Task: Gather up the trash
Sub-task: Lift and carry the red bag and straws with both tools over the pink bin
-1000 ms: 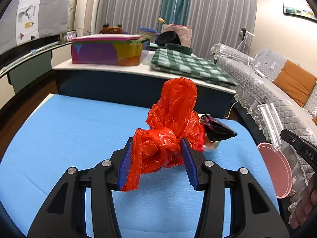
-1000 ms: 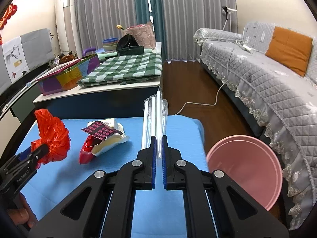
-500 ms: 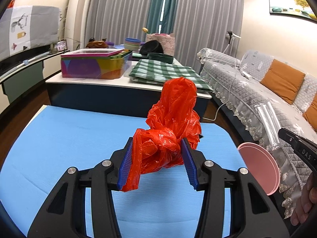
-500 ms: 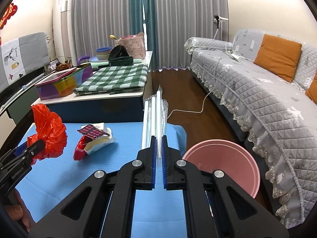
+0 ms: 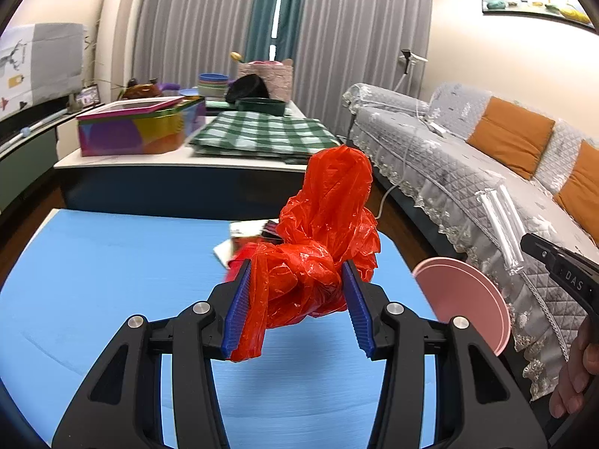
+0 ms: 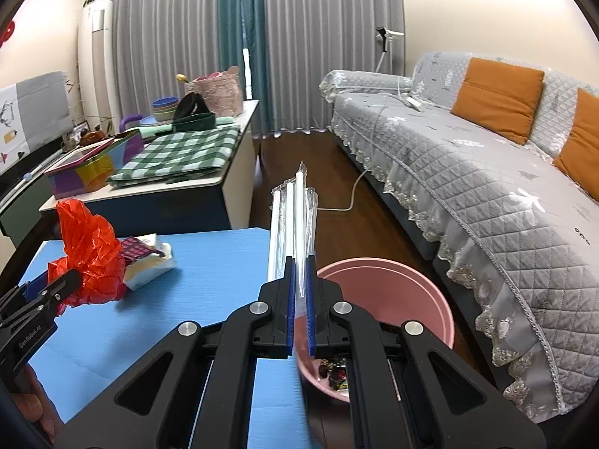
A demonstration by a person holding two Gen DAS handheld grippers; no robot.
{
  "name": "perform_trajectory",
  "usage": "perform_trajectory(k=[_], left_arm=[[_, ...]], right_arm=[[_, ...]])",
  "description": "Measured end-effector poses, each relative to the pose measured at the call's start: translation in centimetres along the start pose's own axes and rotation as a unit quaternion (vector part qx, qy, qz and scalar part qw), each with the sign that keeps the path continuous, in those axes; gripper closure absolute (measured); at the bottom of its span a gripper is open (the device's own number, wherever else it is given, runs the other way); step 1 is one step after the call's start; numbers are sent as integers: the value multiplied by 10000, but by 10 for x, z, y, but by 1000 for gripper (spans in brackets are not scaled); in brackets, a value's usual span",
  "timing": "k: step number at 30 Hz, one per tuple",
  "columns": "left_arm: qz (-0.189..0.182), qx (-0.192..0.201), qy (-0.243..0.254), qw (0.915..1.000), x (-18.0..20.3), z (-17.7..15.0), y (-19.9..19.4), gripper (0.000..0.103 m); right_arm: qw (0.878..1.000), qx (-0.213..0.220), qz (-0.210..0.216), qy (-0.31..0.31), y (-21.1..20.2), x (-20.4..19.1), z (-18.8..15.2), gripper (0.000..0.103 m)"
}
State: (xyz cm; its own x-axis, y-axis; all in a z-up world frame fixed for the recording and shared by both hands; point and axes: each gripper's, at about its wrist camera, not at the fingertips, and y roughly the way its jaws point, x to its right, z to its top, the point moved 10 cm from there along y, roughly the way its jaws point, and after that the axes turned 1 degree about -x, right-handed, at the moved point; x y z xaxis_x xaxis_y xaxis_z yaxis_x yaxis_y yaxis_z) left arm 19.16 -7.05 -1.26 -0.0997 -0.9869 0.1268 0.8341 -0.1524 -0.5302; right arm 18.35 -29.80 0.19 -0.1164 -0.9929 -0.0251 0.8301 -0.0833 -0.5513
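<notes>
clamping red bag (image 5: 318,262) in left gripper (image 5: 299,307); right gripper (image 6: 299,310) pinches straw packet (image 6: 292,224); packet may miss pink bin (image 6: 404,292), lower right.

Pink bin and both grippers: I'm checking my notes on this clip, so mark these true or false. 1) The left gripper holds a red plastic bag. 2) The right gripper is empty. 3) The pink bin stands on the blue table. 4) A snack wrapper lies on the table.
1) True: the left gripper is shut on the red plastic bag.
2) False: the right gripper clamps a clear packet of straws.
3) False: the pink bin stands on the floor beside the blue table.
4) True: the snack wrapper lies there.
</notes>
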Motion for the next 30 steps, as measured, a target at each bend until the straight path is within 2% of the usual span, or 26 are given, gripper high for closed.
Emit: perform_trajectory(k=[11, 19, 30], left_arm=[[-474, -34, 266, 9985, 64, -4, 8, 56], [-769, -188, 449, 9959, 114, -11, 30, 56], [-1032, -369, 755, 9911, 181, -14, 68, 56]], right_arm=[[9988, -11, -399, 296, 4, 57, -6, 98], [9960, -11, -691, 562, 9, 105, -11, 98], [9934, -150, -824, 785, 31, 136, -18, 98]])
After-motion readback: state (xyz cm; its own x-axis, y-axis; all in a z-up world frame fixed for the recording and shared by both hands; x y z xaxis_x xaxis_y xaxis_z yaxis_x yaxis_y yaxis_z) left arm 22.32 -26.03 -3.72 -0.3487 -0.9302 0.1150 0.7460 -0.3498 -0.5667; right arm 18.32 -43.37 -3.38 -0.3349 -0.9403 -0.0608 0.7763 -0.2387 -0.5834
